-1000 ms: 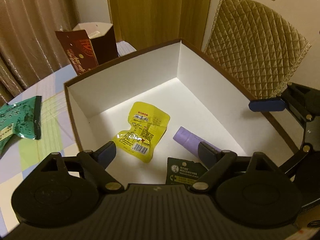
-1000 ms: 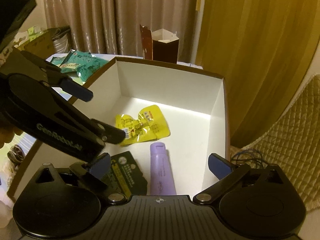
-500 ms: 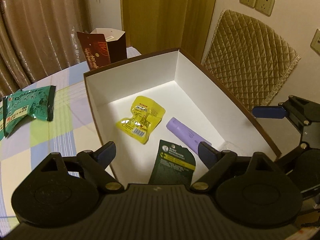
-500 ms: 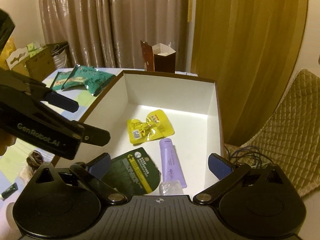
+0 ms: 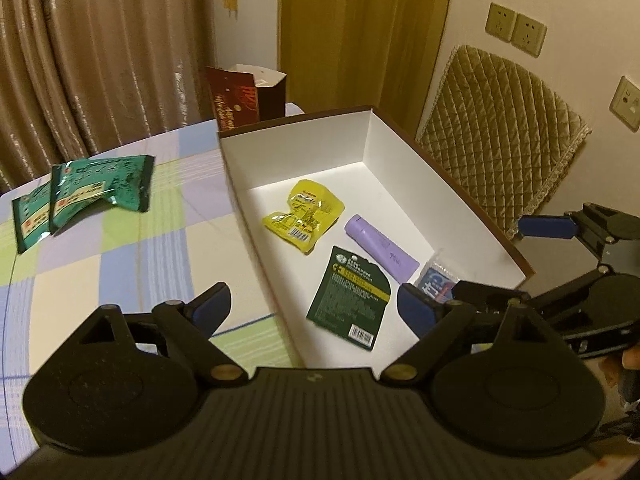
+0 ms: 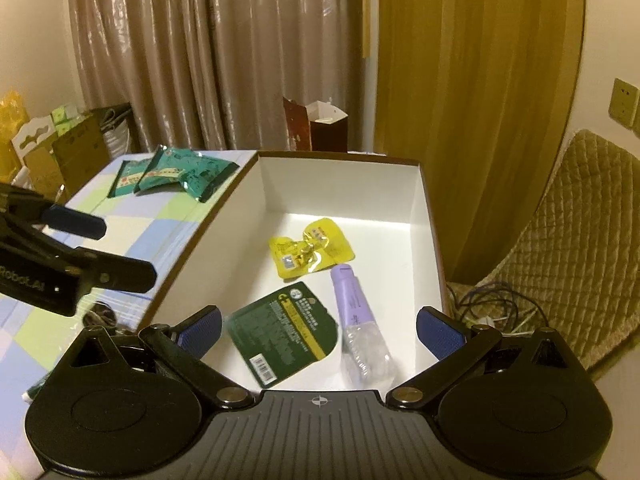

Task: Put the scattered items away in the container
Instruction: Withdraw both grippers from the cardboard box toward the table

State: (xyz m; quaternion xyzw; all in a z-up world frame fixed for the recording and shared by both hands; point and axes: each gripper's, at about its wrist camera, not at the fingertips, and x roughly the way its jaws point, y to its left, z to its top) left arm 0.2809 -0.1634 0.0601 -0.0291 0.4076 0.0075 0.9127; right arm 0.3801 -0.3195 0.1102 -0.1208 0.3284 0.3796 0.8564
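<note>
Two green packets (image 5: 100, 188) are left lying on the checkered tablecloth (image 5: 120, 264), outside the box (image 5: 300, 140). The left gripper (image 5: 314, 308) is held spread wide, nothing pinched. Inside the box, a yellow pouch (image 5: 304, 216), dark green packet (image 5: 348, 296) and purple tube (image 5: 380, 250) are seen. The right gripper (image 6: 318, 330) is spread too, empty.

Left gripper (image 5: 314, 306) hangs open, nothing between its blue pads, above the near edge of the brown-rimmed white cardboard box (image 5: 296, 152). On the box floor lie a crumpled yellow foil sachet (image 5: 303, 216), a lilac plastic tube (image 5: 380, 249), a dark green printed card packet (image 5: 352, 292) and a clear blue-printed packet (image 5: 436, 282), partly hidden. Two green foil packets (image 5: 86, 192) lie overlapping on the checked surface (image 5: 120, 264), well apart from the box. Right gripper (image 5: 516, 260) shows at the right edge, jaws apart.
</note>
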